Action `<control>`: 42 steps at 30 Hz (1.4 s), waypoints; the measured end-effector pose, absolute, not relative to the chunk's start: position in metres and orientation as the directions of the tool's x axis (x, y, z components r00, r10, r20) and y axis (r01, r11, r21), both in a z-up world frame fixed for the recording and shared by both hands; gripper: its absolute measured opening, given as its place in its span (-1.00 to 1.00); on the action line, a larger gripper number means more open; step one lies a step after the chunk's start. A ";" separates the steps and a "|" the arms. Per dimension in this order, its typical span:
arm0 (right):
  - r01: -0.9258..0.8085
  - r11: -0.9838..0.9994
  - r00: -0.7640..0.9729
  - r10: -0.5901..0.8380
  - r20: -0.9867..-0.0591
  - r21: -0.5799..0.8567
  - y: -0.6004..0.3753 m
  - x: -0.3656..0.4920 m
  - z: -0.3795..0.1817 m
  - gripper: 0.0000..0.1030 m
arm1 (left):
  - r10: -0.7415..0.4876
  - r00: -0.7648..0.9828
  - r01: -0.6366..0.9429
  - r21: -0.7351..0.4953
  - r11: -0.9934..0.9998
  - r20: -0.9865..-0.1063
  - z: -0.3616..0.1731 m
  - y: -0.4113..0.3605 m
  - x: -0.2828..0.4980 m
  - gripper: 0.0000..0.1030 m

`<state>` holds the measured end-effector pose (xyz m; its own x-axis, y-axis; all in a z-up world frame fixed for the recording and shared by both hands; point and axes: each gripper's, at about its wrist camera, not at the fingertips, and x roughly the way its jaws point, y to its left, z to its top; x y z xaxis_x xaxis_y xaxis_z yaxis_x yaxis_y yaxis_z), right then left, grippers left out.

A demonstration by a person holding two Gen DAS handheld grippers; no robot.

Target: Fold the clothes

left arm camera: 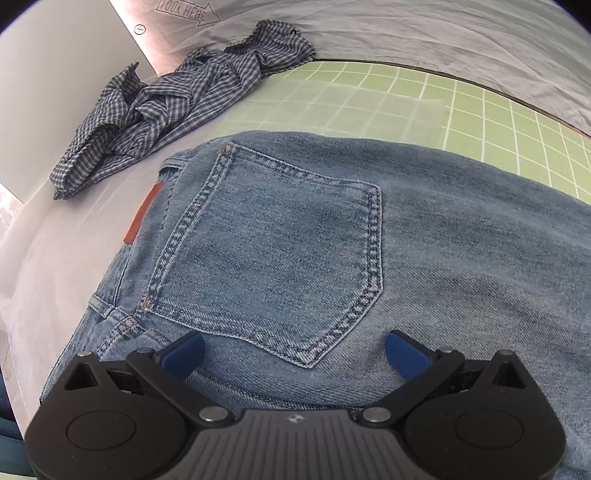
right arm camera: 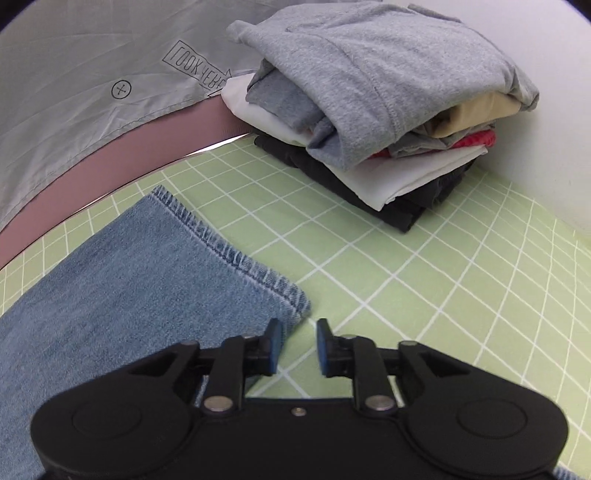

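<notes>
Light blue jeans [left arm camera: 332, 240] lie flat on the green grid mat [left arm camera: 406, 96], back pocket [left arm camera: 280, 254] and orange waist tag [left arm camera: 144, 214] facing up. My left gripper [left arm camera: 295, 354] hovers wide open just above the seat of the jeans, below the pocket. In the right wrist view the jeans' leg end [right arm camera: 129, 277] with its stitched hem [right arm camera: 236, 254] lies on the mat [right arm camera: 424, 277]. My right gripper [right arm camera: 298, 347] sits at the hem's near corner, jaws a small gap apart, nothing visibly between them.
A crumpled blue checked shirt [left arm camera: 177, 107] lies at the mat's far left on grey cloth [left arm camera: 443, 33]. A stack of folded clothes [right arm camera: 369, 103], grey on top, stands at the back right by a white wall [right arm camera: 554, 110]. Grey sheet marked "LOOK HERE" [right arm camera: 74, 92] behind.
</notes>
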<state>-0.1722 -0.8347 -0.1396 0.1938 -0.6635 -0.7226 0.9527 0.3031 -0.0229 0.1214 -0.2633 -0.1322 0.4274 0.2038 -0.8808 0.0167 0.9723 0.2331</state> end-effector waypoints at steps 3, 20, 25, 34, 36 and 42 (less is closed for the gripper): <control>0.933 0.341 0.322 -0.649 -0.689 0.114 -0.818 -0.190 -0.121 0.44 | 0.171 0.424 0.030 0.203 0.979 -0.889 -0.123 -0.257 0.115 1.00; 0.844 0.456 0.515 -0.540 -0.665 0.283 -0.671 -0.314 -0.112 1.00 | 0.074 0.402 -0.124 0.026 0.992 -0.913 -0.099 -0.165 -0.048 1.00; 0.831 0.511 0.501 -0.514 -0.696 0.221 -0.646 -0.332 -0.116 1.00 | 0.070 0.404 -0.105 0.030 0.994 -0.912 -0.100 -0.162 -0.077 1.00; 0.839 0.525 0.441 -0.499 -0.746 0.144 -0.613 -0.355 -0.132 1.00 | 0.050 0.412 -0.050 0.033 0.998 -0.910 -0.102 -0.171 -0.108 1.00; 0.840 0.527 0.428 -0.496 -0.756 0.130 -0.609 -0.358 -0.135 1.00 | 0.048 0.410 -0.040 0.034 0.999 -0.911 -0.103 -0.173 -0.111 1.00; 0.850 0.501 0.422 -0.465 -0.779 0.161 -0.606 -0.361 -0.147 1.00 | 0.042 0.401 -0.030 0.033 0.999 -0.915 -0.106 -0.173 -0.112 1.00</control>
